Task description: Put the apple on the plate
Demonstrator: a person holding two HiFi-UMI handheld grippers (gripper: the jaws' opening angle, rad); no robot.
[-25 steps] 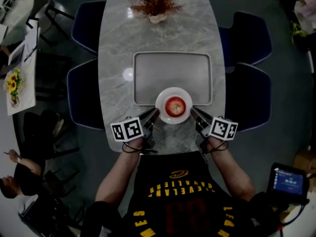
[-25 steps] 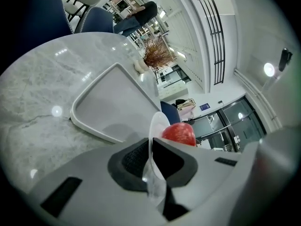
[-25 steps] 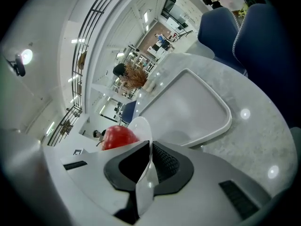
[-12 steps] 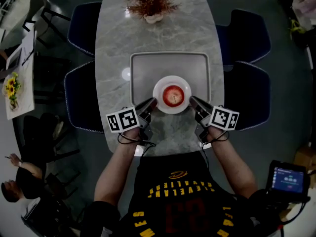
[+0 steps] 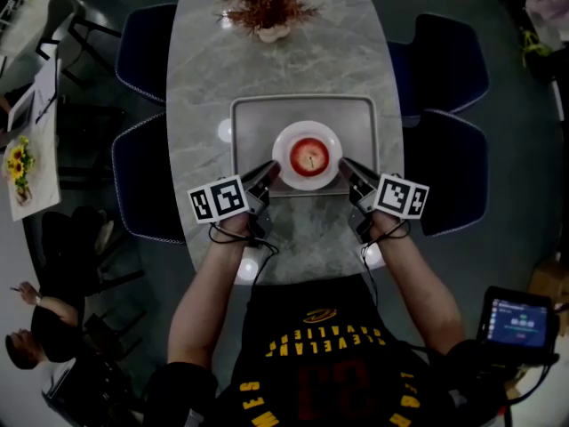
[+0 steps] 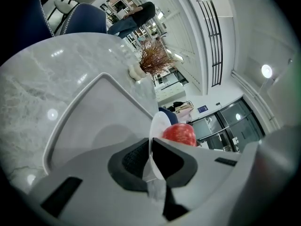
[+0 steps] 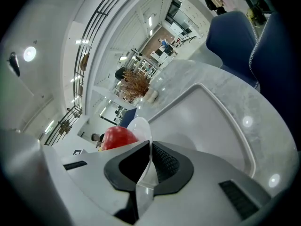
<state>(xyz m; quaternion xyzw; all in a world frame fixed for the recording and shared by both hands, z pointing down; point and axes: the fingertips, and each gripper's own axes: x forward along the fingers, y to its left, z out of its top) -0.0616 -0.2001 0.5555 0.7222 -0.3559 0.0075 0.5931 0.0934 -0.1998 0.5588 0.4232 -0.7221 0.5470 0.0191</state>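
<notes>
A red apple (image 5: pixel 308 157) rests in the middle of a white plate (image 5: pixel 285 140), which hangs over the near half of a grey tray (image 5: pixel 253 118). My left gripper (image 5: pixel 269 174) is shut on the plate's left rim and my right gripper (image 5: pixel 346 169) is shut on its right rim. In the left gripper view the plate rim (image 6: pixel 155 126) is pinched edge-on between the dark pads, with the apple (image 6: pixel 180 132) behind. In the right gripper view the same holds for the plate (image 7: pixel 140 127) and the apple (image 7: pixel 119 136).
The grey marble table (image 5: pixel 204 69) holds a white vase with dried red twigs (image 5: pixel 267 3) at its far end. Dark blue chairs (image 5: pixel 147 47) stand on both long sides. A person sits at the lower left (image 5: pixel 36 341).
Both grippers have carried the plate with the apple away from me, from the table's near part to over the tray. The head view has shifted slightly.
</notes>
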